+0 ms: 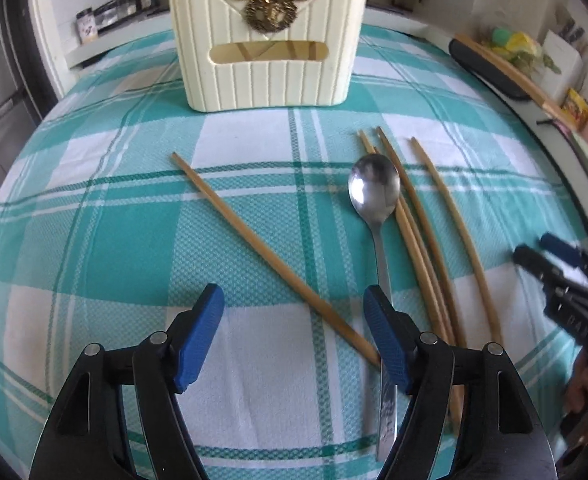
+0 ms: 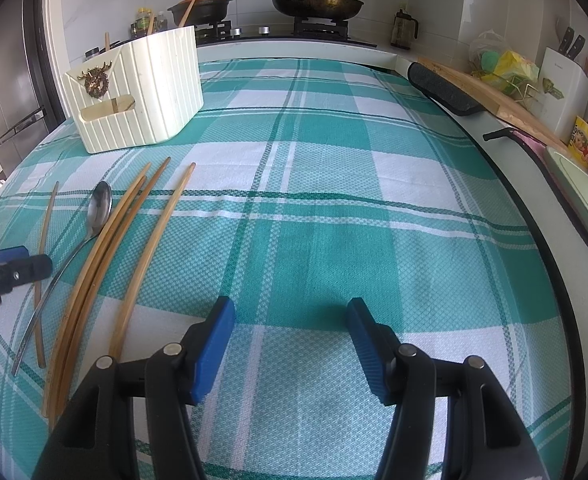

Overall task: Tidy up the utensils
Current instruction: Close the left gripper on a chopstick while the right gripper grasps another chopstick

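Observation:
A cream ribbed utensil holder [image 1: 268,46] with a gold crest stands at the far side of the checked cloth; it also shows in the right wrist view [image 2: 142,92], with chopsticks standing in it. A metal spoon [image 1: 374,190] and several bamboo chopsticks [image 1: 422,232] lie on the cloth; one lone chopstick [image 1: 262,248] lies diagonally. My left gripper [image 1: 294,336] is open, low over the near end of the lone chopstick and the spoon handle. My right gripper [image 2: 290,340] is open and empty over bare cloth, right of the chopsticks [image 2: 106,264] and spoon [image 2: 98,208].
A teal and white checked cloth [image 2: 334,200] covers the counter. A stove with a frying pan [image 2: 318,4] and a clay pot [image 2: 202,10] stands behind. A dark pad [image 2: 442,88], cutting board and knife block [image 2: 562,84] line the right edge. The right gripper shows in the left wrist view [image 1: 554,264].

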A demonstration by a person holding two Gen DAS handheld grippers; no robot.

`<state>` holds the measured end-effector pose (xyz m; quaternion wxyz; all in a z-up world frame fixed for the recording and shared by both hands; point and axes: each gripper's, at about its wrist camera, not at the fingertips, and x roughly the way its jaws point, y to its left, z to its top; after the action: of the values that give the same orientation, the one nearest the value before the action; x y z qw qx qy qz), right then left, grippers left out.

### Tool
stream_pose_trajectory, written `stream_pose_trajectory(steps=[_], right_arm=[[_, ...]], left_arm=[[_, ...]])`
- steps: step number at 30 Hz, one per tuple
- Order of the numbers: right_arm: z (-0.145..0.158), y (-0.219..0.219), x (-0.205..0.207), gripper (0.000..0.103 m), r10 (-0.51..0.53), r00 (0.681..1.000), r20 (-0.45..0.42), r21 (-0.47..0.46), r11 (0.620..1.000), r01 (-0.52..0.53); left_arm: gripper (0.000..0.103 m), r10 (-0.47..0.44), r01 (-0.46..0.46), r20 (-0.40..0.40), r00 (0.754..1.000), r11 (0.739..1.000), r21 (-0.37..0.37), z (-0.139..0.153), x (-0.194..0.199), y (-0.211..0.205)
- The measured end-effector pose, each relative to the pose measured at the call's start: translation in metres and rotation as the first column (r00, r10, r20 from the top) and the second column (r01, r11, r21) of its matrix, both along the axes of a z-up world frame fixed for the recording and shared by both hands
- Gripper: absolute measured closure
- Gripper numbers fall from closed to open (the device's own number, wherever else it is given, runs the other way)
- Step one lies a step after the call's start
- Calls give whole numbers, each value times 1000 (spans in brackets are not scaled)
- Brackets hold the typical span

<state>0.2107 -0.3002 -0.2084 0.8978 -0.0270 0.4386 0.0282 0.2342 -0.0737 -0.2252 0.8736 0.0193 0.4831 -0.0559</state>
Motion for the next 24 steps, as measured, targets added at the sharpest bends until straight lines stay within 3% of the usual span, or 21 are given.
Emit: stream_pose_trajectory(steps=[4,10,11,14,16,17,21,23,24], right_arm=[[0,-1,0,43,-1,1000,-1,3,1000,1],[1,0,0,43,-18,1000,-7,1,1000,18],[4,1,-1,43,-30,999,-22,17,999,30],[22,13,-10,43,34,999,-25,185,982,-29],[29,33,-12,43,90,995,-36,185,979,-82],[29,42,-12,46,117,992,-49,176,979,-106],[13,66,-7,77,164,979,-124,109,982,-151],[8,70,-8,79,182,974,-133,85,981,-172],[9,71,-10,84,178,975,-135,46,984,-173]], left_arm=[[28,-73,73,12,997,997,-7,0,-13,21],[31,-63,62,-20,998,998,-27,3,-19,61],[31,-55,54,-23,998,998,-21,3,-20,64],[31,-39,38,-23,999,999,-33,5,-28,67],[31,-54,54,-18,998,998,-11,4,-32,60],[30,-64,65,-13,998,998,10,3,-34,57],[30,-88,89,-13,996,996,26,3,-39,60],[28,-92,93,-18,996,995,42,3,-42,68],[28,-91,92,-20,996,994,53,4,-43,73]])
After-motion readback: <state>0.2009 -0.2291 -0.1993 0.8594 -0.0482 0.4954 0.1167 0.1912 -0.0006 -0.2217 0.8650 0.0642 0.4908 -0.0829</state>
